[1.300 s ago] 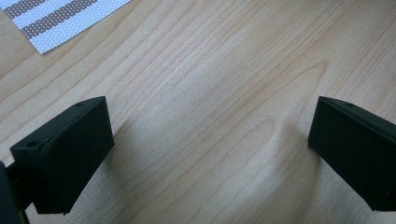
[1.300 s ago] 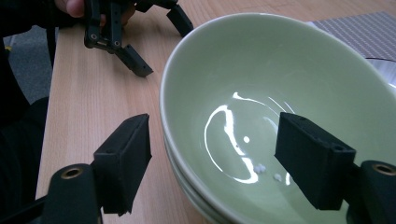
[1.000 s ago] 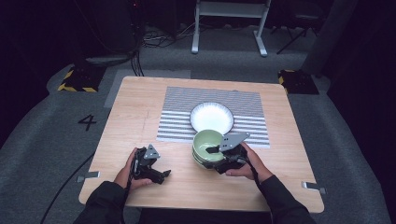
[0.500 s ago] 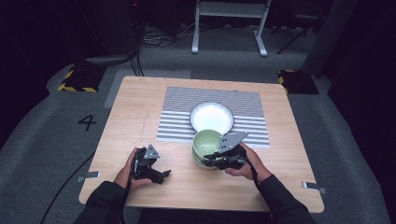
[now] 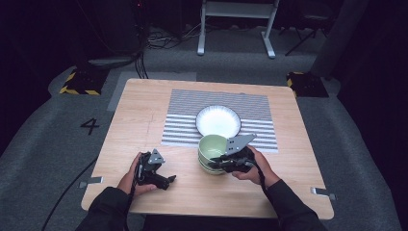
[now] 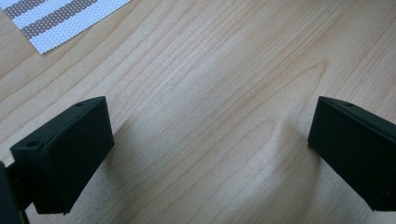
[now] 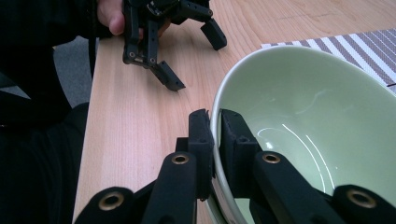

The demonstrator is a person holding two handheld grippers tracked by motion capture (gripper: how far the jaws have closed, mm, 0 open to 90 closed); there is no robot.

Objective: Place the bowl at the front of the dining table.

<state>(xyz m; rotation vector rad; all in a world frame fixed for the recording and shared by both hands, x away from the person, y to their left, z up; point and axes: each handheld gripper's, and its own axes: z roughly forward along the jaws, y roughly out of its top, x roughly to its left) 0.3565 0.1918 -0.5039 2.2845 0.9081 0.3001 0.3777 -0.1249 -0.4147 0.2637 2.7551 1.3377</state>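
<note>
My left gripper (image 5: 168,180) rests low on the wooden table (image 5: 144,110) near the front edge, its jaws standing wide apart with nothing but bare wood grain between them; in the left gripper view a corner of the striped mat (image 6: 51,18) shows at the top left. This hand has no part in the work yet, as far as I can judge.

Moving right, the green bowl (image 5: 212,147) sits on top of what looks like a short stack of like bowls, just in front of the mat's near edge. Behind it, on the mat (image 5: 192,103), stands a white bowl (image 5: 218,120), touching or nearly touching the green one; I cannot tell which from above.

My right gripper (image 7: 212,128) has just been closing, and its jaws are now clamped on the near rim of the green bowl: one pad outside the wall, one inside, the thin rim pinched between them. In that view my left gripper (image 7: 196,51) stands farther off on the table.

So I judge the grasp made and the carrying not begun: the green bowl is seated on the stack, not lifted. What is left is to raise it clear and set it down, most likely on the mat beside the white bowl.
</note>
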